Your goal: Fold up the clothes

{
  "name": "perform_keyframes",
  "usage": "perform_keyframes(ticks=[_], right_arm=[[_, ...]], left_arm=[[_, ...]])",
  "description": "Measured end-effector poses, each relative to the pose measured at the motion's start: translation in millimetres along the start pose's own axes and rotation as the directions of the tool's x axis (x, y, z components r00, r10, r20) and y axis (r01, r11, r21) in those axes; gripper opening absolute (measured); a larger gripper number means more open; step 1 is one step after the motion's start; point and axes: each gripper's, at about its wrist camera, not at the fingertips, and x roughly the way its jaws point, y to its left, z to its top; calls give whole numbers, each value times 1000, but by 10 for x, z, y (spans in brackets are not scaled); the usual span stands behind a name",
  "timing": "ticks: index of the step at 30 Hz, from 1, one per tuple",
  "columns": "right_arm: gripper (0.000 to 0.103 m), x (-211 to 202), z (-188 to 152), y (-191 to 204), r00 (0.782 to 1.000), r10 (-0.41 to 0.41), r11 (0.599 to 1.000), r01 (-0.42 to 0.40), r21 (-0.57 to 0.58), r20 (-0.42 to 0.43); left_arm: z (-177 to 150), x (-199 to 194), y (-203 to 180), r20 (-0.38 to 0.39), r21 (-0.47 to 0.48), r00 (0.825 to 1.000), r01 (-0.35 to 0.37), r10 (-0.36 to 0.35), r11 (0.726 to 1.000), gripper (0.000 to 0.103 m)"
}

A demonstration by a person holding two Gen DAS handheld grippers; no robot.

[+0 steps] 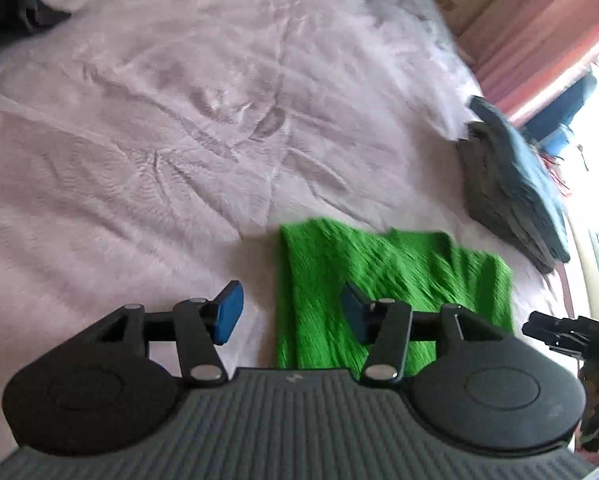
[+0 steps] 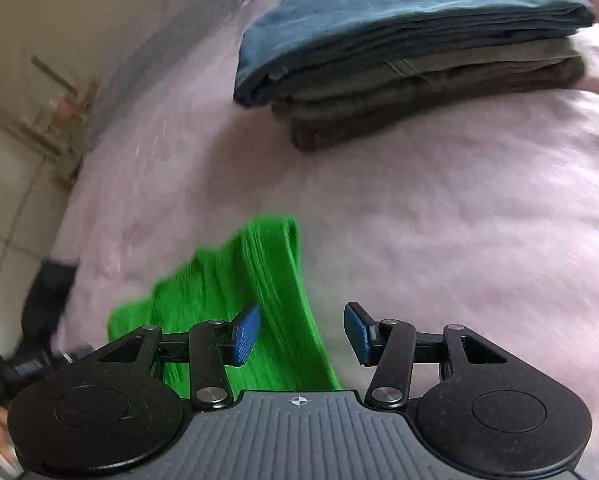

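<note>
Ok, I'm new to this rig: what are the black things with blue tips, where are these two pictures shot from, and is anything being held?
Each picture comes from a camera riding on a handheld two-finger gripper, looking along its blue-padded fingers. The left gripper and the right gripper are both open and hold nothing. Below them a bright green folded cloth lies on the pale pink bedsheet. Further off sits a stack of folded clothes, blue on top and brown beneath. The pictures are motion-blurred.
</note>
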Motion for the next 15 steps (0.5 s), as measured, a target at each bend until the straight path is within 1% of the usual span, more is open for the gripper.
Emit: perform_keyframes(ticks=[2, 3, 4, 5, 6, 8, 10, 12, 13, 15], right_arm=[[51, 160, 78, -9, 1000, 25, 999, -25, 36, 14], [50, 218, 103, -12, 999, 32, 998, -33, 46, 22], [50, 247, 110, -2, 999, 30, 999, -31, 38, 25], [40, 265, 111, 14, 999, 25, 999, -26, 24, 27], [16, 283, 112, 30, 999, 20, 1000, -21, 9, 30], [6, 319, 115, 61, 999, 11, 1000, -10, -19, 35], [2, 277, 129, 66, 998, 12, 999, -10, -42, 57], [2, 242, 152, 41, 997, 13, 999, -9, -41, 75], [2, 241, 157, 23, 997, 15, 999, -12, -36, 81], [2, 349, 158, 31, 997, -33, 999, 35, -37, 71]], left_arm=[[35, 146, 45, -4, -46, 999, 39, -40, 998, 43], [45, 219, 51, -8, -64, 997, 70, -70, 996, 28], [58, 265, 49, -12, -75, 996, 90, -91, 993, 19], [79, 303, 40, -15, -73, 995, 100, -101, 992, 13], [104, 313, 23, -13, -52, 993, 113, -113, 992, 10], [182, 217, -43, 19, 24, 992, 126, -127, 992, 7], [261, 118, -108, 52, 104, 989, 135, -141, 985, 6], [337, 4, -174, 89, 204, 985, 128, -148, 971, 7], [344, -5, -210, 98, 270, 987, 97, -128, 958, 7], [313, 113, -251, 86, 357, 995, 9, -43, 934, 7]])
